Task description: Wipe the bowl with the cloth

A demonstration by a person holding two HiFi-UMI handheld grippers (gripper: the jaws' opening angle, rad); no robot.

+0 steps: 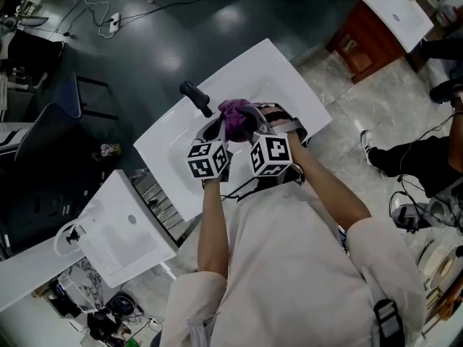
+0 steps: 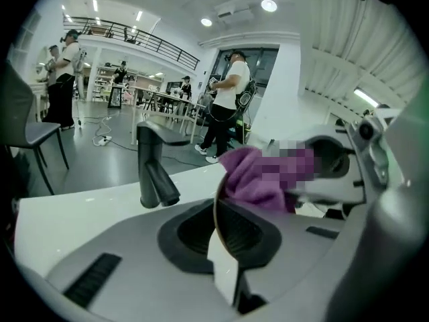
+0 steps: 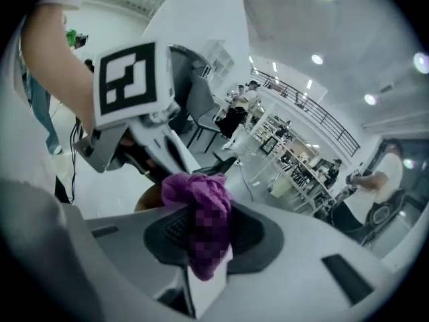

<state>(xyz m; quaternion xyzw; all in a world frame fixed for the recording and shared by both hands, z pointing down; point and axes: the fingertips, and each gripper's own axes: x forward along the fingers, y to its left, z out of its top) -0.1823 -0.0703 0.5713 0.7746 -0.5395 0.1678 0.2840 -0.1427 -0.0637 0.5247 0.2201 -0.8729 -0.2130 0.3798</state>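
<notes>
Both grippers were held up close together above the white bench (image 1: 289, 78), just in front of the black faucet (image 1: 197, 98). Left gripper (image 2: 221, 221) was closed on the bowl (image 2: 216, 193): the thin rim stood edge-on between the jaws, pads tight on it. Bowl was off the bench and tilted on its side; only the rim line showed in the left gripper view, and a brownish curved bit showed in the right gripper view under the left gripper's marker cube (image 3: 127, 79).

Right gripper (image 3: 204, 228) was closed on the purple cloth (image 3: 194, 193). A bunched wad stuck up past the jaw tips and a tail hung down between the pads. In the left gripper view the cloth sat right against the bowl rim, on its right side, touching it. From the head view the cloth showed as a purple lump between the two grippers, over the basin.

Background: people standing in the hall, a dark chair (image 2: 40, 136), cables on the floor (image 1: 108, 20).
</notes>
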